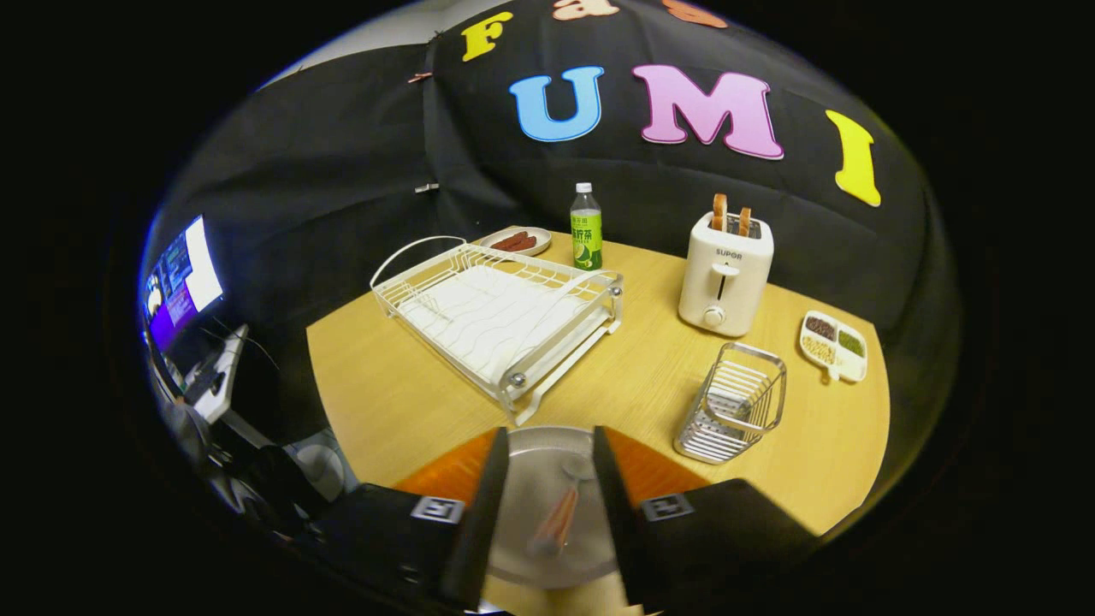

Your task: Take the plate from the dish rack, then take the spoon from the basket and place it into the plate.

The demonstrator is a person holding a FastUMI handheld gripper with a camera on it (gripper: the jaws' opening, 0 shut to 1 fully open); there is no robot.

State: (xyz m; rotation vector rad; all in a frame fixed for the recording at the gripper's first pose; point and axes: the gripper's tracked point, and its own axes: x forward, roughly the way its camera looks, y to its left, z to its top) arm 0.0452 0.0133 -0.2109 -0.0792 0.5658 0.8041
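Wooden-handled spoon (558, 513) lies in the plate (530, 479) between your released, parted fingers (547, 522); basket (734, 402) and dish rack (500, 312) stand beyond.

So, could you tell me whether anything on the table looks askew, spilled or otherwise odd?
Nothing stands out. The spoon lies in the plate between the open gripper's fingers, touching neither. The dish rack and basket stand upright, as do the bottle and toaster.

The spoon (558, 513) lies in the plate (547, 479), seen between the gripper (547, 513)'s parted fingers. Beyond them stands the dish rack (500, 312), with the basket (734, 402) to its right.
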